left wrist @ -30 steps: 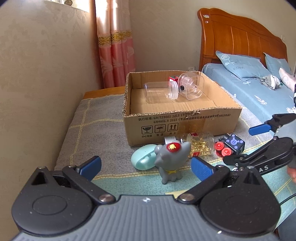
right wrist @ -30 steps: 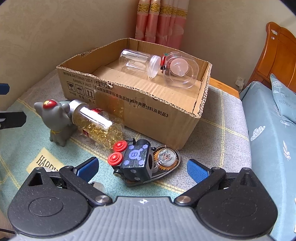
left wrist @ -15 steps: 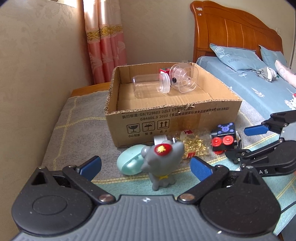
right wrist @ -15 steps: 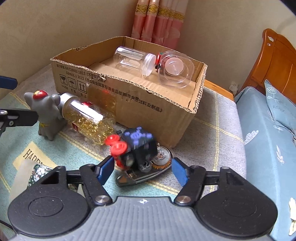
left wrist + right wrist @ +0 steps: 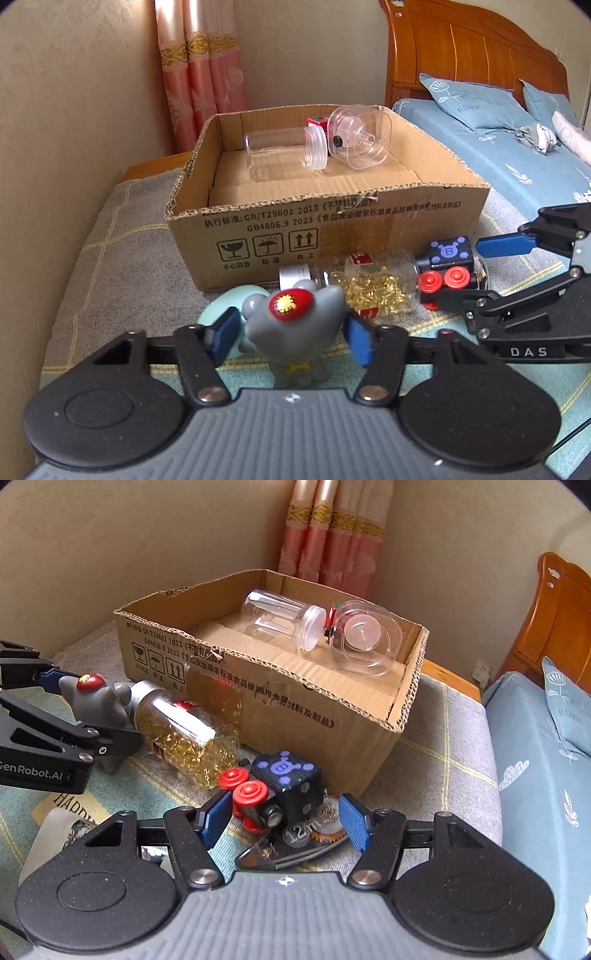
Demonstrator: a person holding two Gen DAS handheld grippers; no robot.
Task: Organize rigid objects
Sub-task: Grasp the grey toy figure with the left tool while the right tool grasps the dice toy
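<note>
A grey toy figure (image 5: 295, 325) with a red patch stands on the blanket between the pads of my left gripper (image 5: 291, 338), which has closed to the toy's sides. It also shows in the right wrist view (image 5: 99, 698). A black cube toy (image 5: 291, 786) with red knobs lies between the blue pads of my right gripper (image 5: 282, 821), with small gaps on both sides. A jar of gold pieces (image 5: 184, 734) lies on its side between the two toys. An open cardboard box (image 5: 332, 229) behind holds two clear jars (image 5: 284, 151).
A flat clear tag with a gear print (image 5: 314, 830) lies under the cube toy. A mint green object (image 5: 221, 310) sits behind the grey toy. A wall runs along the left and a bed (image 5: 517, 155) lies to the right.
Both grippers have moved forward onto their toys and narrowed. The left pads now flank the grey toy's head; the right pads flank the cube toy, which has tipped.
</note>
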